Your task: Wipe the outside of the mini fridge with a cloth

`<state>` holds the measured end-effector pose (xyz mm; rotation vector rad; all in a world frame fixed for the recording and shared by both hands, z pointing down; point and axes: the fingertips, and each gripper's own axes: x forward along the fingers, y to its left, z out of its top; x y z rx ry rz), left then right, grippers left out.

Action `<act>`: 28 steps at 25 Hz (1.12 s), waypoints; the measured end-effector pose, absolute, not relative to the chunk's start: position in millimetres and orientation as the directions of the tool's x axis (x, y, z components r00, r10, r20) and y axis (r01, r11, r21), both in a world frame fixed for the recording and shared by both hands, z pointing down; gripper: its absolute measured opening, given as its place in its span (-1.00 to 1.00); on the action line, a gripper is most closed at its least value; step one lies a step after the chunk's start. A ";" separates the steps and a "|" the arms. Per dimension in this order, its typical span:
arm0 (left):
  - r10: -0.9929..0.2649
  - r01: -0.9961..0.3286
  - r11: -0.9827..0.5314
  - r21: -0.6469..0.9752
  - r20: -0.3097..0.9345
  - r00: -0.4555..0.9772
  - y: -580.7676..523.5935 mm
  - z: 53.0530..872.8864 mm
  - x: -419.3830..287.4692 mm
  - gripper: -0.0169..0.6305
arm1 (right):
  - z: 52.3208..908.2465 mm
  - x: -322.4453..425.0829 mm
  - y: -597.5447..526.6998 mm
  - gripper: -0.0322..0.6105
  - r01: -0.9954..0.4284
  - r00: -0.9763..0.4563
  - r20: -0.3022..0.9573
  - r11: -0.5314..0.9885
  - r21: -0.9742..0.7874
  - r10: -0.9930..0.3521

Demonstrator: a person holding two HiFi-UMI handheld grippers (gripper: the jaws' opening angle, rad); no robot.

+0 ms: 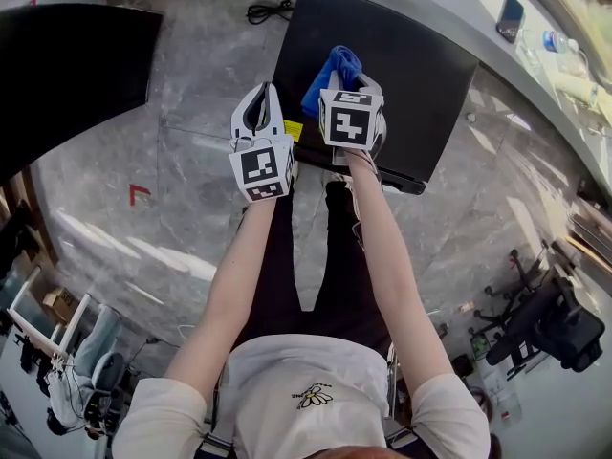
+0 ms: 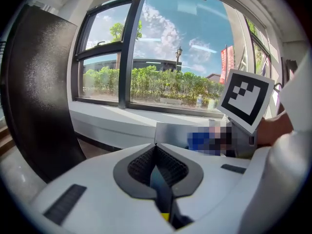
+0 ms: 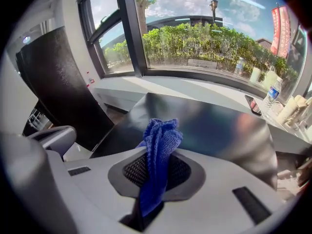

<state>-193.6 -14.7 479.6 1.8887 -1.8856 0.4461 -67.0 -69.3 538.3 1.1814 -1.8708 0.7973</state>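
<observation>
The mini fridge point(image 1: 382, 75) is a black box on the floor in front of me, with its top showing dark and glossy in the right gripper view point(image 3: 214, 126). My right gripper point(image 1: 346, 76) hangs over the near left part of that top, shut on a bunched blue cloth point(image 1: 332, 73). The cloth point(image 3: 160, 145) sticks up between the pads point(image 3: 181, 172). My left gripper point(image 1: 264, 90) is just left of the fridge's near corner point(image 2: 170, 133), over the floor. Its jaws point(image 2: 156, 146) are shut with nothing in them.
A tall black cabinet point(image 1: 67, 75) stands to the left. A black cable point(image 1: 270, 10) lies on the marble floor behind the fridge. The white windowsill point(image 1: 535, 75) curves round the back with a phone point(image 1: 510, 17) and a bottle point(image 1: 559, 41). An office chair point(image 1: 555, 323) is at right.
</observation>
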 end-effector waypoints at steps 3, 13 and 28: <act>-0.858 -0.997 -0.001 0.077 0.513 0.041 -17.1 478.5 -178.9 -0.93 | 539.0 -44.3 -68.7 -0.70 -0.931 -0.256 0.861 0.353 -0.096 -0.440; -0.835 -0.982 -0.151 0.111 0.517 0.187 -33.7 484.1 -98.0 -0.93 | 539.2 10.0 -67.1 -0.70 -0.955 -0.227 0.865 0.276 -0.108 -0.447; -0.785 -0.939 -0.325 0.108 0.524 0.332 -52.4 488.1 15.4 -0.93 | 541.5 129.7 -61.8 -0.70 -0.986 -0.146 0.860 0.144 -0.086 -0.488</act>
